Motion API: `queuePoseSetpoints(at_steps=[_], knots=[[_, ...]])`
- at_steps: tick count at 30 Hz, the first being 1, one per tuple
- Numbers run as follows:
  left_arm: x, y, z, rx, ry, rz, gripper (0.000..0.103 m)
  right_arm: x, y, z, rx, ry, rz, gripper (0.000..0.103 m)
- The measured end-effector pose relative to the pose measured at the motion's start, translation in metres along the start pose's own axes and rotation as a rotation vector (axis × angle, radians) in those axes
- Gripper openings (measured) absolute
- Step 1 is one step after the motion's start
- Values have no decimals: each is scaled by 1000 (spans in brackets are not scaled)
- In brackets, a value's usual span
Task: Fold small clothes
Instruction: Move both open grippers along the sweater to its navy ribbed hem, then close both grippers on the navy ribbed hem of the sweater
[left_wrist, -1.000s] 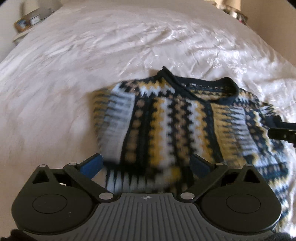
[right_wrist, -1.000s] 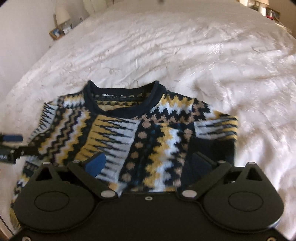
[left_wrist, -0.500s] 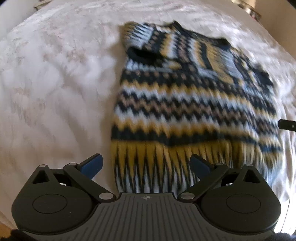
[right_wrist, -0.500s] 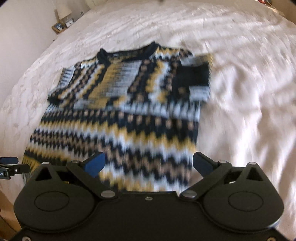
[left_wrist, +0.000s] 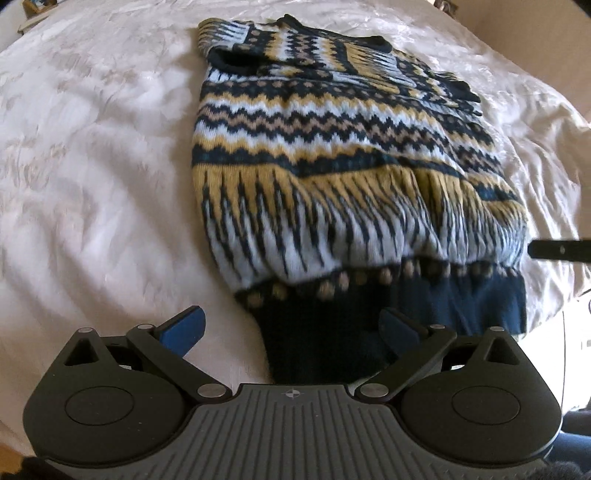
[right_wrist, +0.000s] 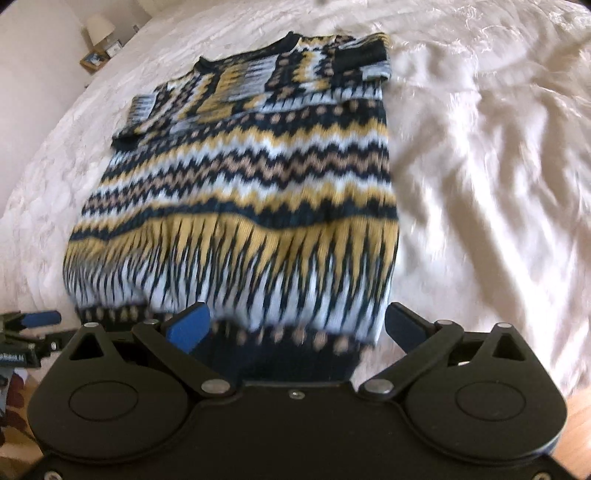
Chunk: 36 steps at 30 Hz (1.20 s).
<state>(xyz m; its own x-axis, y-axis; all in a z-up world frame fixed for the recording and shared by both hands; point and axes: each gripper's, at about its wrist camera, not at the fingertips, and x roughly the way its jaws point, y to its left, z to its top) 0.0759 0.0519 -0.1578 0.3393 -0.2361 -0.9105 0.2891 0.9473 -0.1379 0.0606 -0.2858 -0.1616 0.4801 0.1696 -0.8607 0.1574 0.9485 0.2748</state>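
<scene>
Bed (left_wrist: 92, 177) w/ a white, wrinkled cover fills both views; in the right view its bare part (right_wrist: 480, 166) runs from 12 to 4 o'clock.

Sweater (left_wrist: 332, 155) lies flat on the bed: knit, zigzag bands in navy, mustard, tan and pale blue. In the left view it spans from 12 o'clock down to centre and off toward 3. Neck end is far, navy hem (left_wrist: 461, 299) is near, at approx 5 o'clock of the garment. Both sleeves are folded in across the chest at the far end. In the right view the sweater (right_wrist: 251, 177) sits centre to 11 o'clock, w/ hem (right_wrist: 280, 354) at 6, right above the gripper body. Lower part bulges a bit over the hem; some blur there.

Left gripper (left_wrist: 291, 328): fingers wide apart, blue pads, nothing between them but the hem edge lying below. Left pad is over bare cover, right pad over navy hem. Touching or just above it: can't tell.

Right gripper (right_wrist: 295, 325): fingers also spread wide, straddling the hem's right portion; contact w/ the knit can't be told.

Each gripper shows in the other's view: right one at 3 o'clock (left_wrist: 561, 251), left one at 9 o'clock (right_wrist: 33, 325).

Lamp (right_wrist: 99, 27) at 11 o'clock, beside the bed.
</scene>
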Motion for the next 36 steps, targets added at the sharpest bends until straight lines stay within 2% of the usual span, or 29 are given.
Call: queuePoseSetpoints(at_steps=[6, 12, 18, 23, 30, 36], knots=[[6, 6, -12, -1, -6, -18, 102, -9, 11, -28, -23, -15, -2, 101], [14, 4, -11, 3, -5, -21, 102, -7, 7, -38, -4, -16, -7, 101], [26, -3, -7, 23, 10, -18, 102, 8, -8, -32, 56, 13, 18, 101], [34, -4, 1, -8, 6, -20, 102, 26, -20, -22, 88, 42, 32, 101], [51, 1, 9, -62, 29, -18, 102, 46, -31, -7, 91, 80, 73, 101], [53, 0, 8, -64, 17, -6, 102, 62, -28, -3, 59, 133, 111, 103]])
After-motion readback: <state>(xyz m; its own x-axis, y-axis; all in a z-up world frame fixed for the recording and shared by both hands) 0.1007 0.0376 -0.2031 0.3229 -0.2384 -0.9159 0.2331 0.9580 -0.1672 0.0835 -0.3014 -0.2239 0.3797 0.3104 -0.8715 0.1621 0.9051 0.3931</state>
